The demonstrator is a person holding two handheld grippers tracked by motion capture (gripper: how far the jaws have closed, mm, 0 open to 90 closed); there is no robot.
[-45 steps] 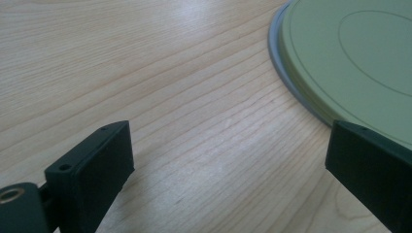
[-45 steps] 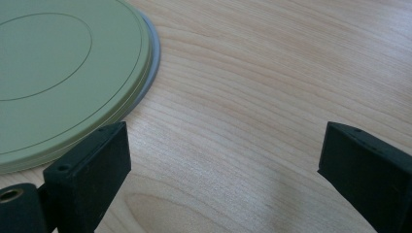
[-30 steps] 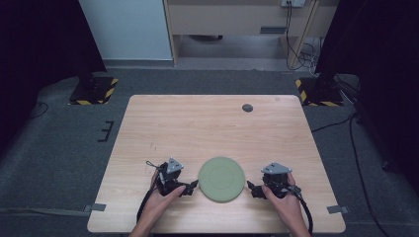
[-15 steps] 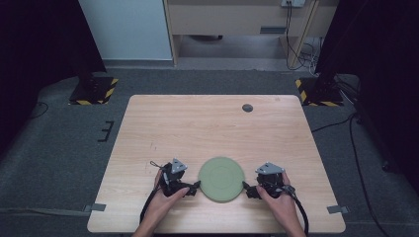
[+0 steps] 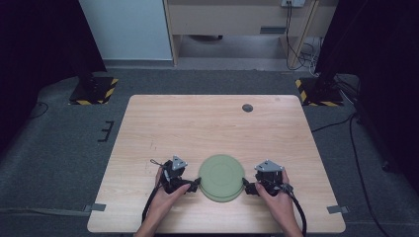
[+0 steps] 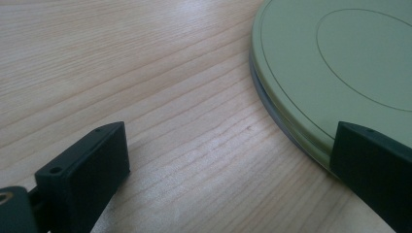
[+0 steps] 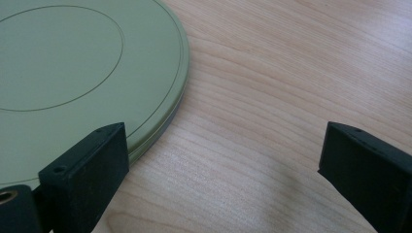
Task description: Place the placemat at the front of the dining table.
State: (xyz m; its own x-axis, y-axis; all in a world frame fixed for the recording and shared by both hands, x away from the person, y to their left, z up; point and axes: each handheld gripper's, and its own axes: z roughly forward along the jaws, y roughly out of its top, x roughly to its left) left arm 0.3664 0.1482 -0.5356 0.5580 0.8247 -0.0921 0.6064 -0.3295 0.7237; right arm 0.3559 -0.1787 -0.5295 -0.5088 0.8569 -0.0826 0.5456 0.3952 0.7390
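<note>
- The green plate (image 5: 221, 177) lies flat on the table (image 5: 197, 128), near the near edge and about in the middle between left and right.
- It is round, so it has no long axis and points in no direction; its broad face looks up.
- The colour is a pale, matt olive green, with one thin ring line inside and a fine line close to the rim (image 7: 165, 111). The edge appears as two thin layers, with a greyish band below (image 6: 272, 114).
- The left hand-held gripper (image 5: 193, 183) is released, jaws wide apart; its right jaw stands over the left rim of the plate.
- The right hand-held gripper (image 5: 248, 186) is also released, jaws wide; one jaw is at the right rim of the plate.
- A small dark disc (image 5: 247, 107) lies at the far right of the table, well apart.
</note>
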